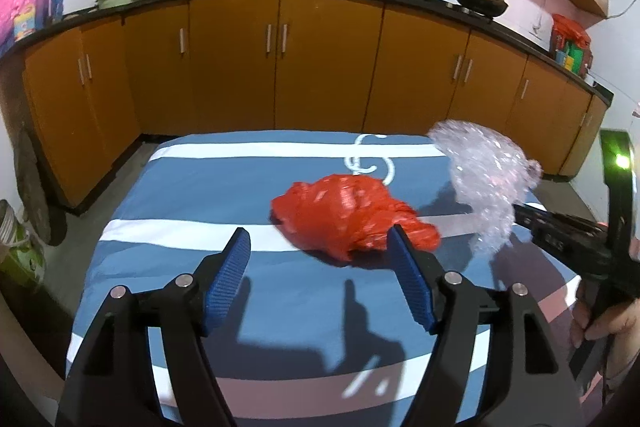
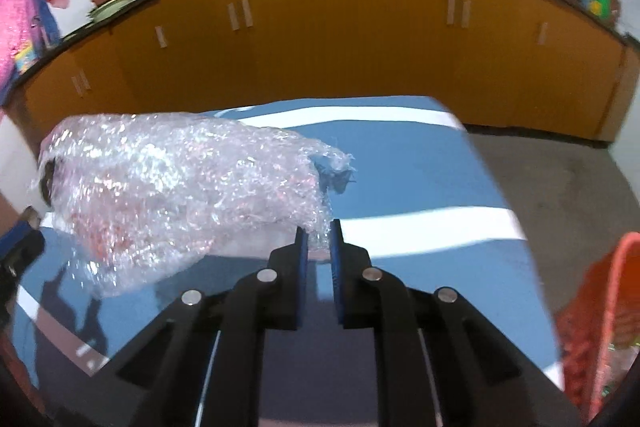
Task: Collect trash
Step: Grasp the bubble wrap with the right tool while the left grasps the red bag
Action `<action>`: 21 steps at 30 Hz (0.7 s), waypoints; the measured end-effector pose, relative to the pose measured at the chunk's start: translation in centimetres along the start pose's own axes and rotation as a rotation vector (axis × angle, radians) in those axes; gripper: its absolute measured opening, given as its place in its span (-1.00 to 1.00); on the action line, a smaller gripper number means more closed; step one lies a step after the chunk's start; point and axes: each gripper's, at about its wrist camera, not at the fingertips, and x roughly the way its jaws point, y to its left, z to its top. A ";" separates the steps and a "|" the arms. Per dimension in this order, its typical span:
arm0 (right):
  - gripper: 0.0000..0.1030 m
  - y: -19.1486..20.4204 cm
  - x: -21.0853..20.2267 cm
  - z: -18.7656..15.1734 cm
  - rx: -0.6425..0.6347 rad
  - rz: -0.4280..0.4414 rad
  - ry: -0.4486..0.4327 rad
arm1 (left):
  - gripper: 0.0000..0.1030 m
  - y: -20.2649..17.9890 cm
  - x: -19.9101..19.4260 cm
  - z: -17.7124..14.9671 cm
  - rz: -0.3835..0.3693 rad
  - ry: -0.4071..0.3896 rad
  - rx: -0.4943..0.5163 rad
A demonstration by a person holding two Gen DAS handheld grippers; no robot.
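Right wrist view: my right gripper (image 2: 318,241) pinches a corner of the clear crumpled plastic (image 2: 180,195), held clear above the blue striped cloth (image 2: 420,187). An orange basket (image 2: 600,315) shows at the right edge, probably the bin; I should carry the wad there slowly, since the grip is thin. My left gripper (image 1: 318,259) stands spread wide just before the red plastic bag (image 1: 344,211).

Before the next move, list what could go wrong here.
1. The right hand-held gripper pinches only a thin edge of the crumpled clear plastic bag; the bulk hangs off to one side, so it could slip or tear free.
2. The left hand-held gripper is open with one finger already beside the red plastic bag; closing from here might catch only a corner and nudge it across the striped blue cloth.
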 end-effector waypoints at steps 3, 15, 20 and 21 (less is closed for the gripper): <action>-0.77 -1.8 -1.5 -0.9 0.008 -0.021 -0.008 | 0.37 -0.9 0.8 0.4 -0.012 0.012 0.012; -0.77 -3.8 -3.0 -2.6 0.013 0.013 0.004 | 0.02 -1.7 4.9 1.5 -0.009 0.106 0.051; -0.77 -3.6 -2.6 -2.8 0.006 0.020 0.016 | -0.26 -1.7 4.8 0.9 -0.020 0.103 0.062; -0.77 -3.7 -2.7 -2.8 0.012 0.024 0.013 | -0.34 -1.7 4.8 0.8 -0.022 0.100 0.062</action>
